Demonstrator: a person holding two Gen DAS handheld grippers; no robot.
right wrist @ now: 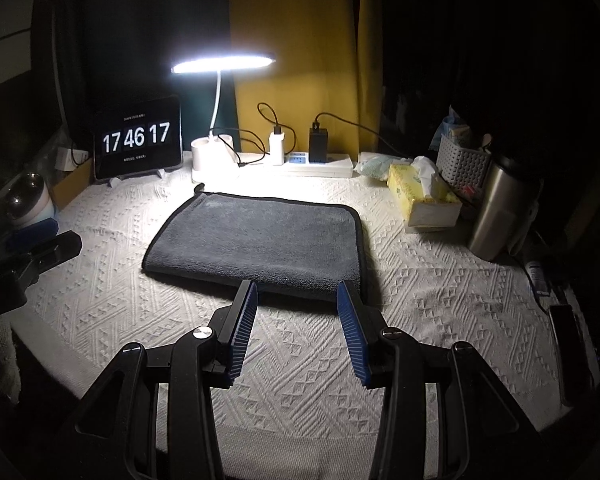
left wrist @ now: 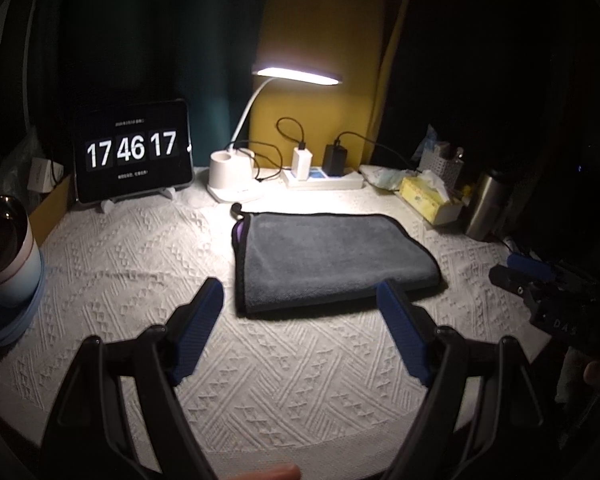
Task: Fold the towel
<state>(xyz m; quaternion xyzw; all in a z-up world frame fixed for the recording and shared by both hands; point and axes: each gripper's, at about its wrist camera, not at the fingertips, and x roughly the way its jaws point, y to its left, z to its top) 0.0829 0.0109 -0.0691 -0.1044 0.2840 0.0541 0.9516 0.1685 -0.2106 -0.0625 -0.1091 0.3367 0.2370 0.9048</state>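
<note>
Though folded, towel [right wrist: 260, 240] lengthwise left-right.

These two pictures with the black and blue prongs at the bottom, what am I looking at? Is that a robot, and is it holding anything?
No robot: a person holds a hand tool with two fingers in each hand, and each tool carries a wide-angle camera looking along its fingers. One picture comes from the left gripper, the other from the right gripper. The blue pads are their fingers. Both stand open and hold nothing. On the white tablecloth lies a grey towel, already folded over, just beyond the fingertips. Behind it are a lit desk lamp, a tablet showing a clock, a power strip, a yellow tissue box and a steel flask.
</note>
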